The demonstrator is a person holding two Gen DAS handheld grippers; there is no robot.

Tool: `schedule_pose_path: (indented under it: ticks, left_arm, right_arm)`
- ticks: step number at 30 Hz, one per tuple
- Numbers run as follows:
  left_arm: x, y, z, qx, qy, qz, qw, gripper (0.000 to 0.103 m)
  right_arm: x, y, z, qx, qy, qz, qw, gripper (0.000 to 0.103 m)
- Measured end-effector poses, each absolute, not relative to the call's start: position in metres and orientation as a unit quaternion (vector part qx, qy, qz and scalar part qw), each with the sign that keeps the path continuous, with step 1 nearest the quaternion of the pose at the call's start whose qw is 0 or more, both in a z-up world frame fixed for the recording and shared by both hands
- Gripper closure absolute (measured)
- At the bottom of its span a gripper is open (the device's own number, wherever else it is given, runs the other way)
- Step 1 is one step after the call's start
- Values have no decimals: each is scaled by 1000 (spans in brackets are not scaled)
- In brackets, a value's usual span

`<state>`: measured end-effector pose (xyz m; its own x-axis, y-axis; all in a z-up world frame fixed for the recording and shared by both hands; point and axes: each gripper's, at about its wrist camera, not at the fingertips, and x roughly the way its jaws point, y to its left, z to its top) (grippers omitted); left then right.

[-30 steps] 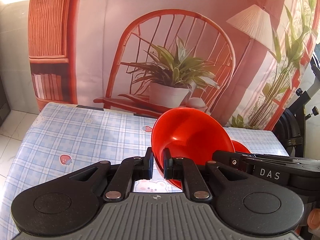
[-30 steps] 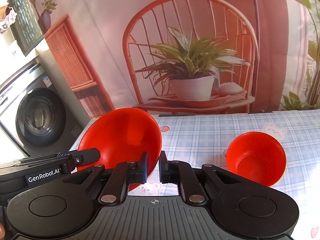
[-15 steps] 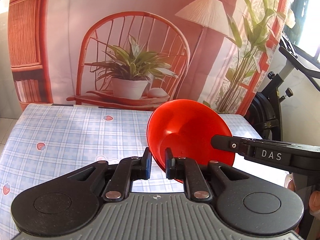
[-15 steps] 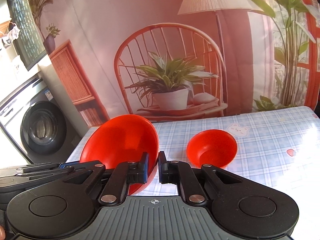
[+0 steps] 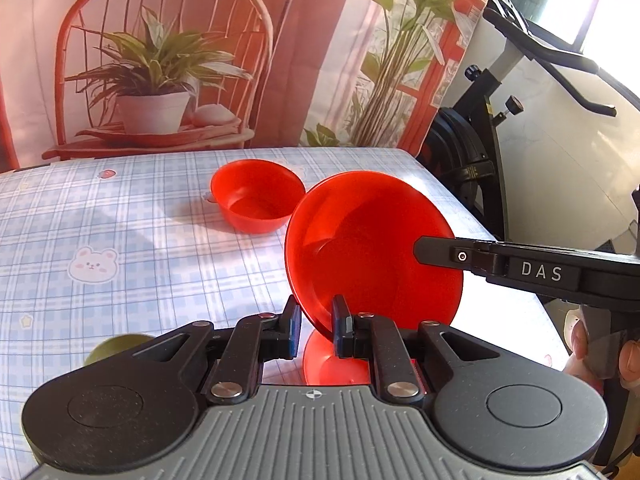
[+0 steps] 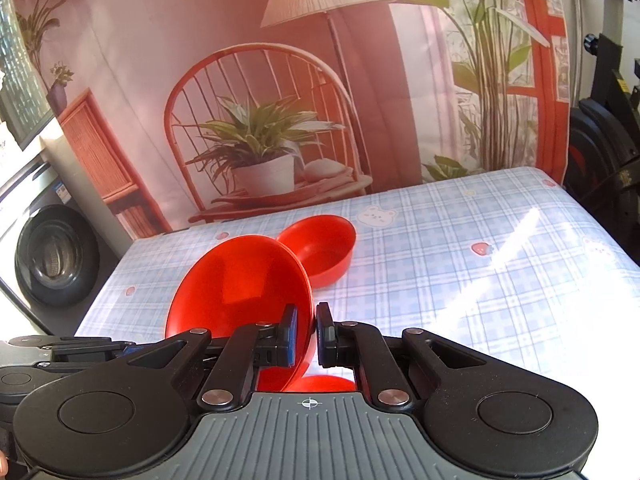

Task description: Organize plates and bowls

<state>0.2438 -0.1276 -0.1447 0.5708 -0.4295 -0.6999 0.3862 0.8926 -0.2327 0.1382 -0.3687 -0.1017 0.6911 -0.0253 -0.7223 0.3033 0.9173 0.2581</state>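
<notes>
Red plate [image 5: 372,248] is pinched at opposite rims by left gripper [image 5: 316,330] and right gripper [image 6: 303,336], steadying its tilt above the tablecloth [image 5: 120,216].

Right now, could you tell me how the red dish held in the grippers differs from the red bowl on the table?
The held red dish is wider, tilted steeply, and pinched at its rim; the small red bowl is deeper, upright, and rests untouched on the checked tablecloth. Both are plain glossy red.
</notes>
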Motion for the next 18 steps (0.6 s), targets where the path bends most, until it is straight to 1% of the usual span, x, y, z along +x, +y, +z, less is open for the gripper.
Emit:
schedule_pose_path:
  ticks: [9, 18]
  left_arm:
    - [234, -148, -179, 12, 439, -244, 865, 86]
    - [237, -155, -191, 30, 458, -241, 855, 86]
  right_arm:
    - [104, -376, -143, 200, 427, -103, 876, 95]
    - [99, -374, -160, 206, 446, -103, 865, 95]
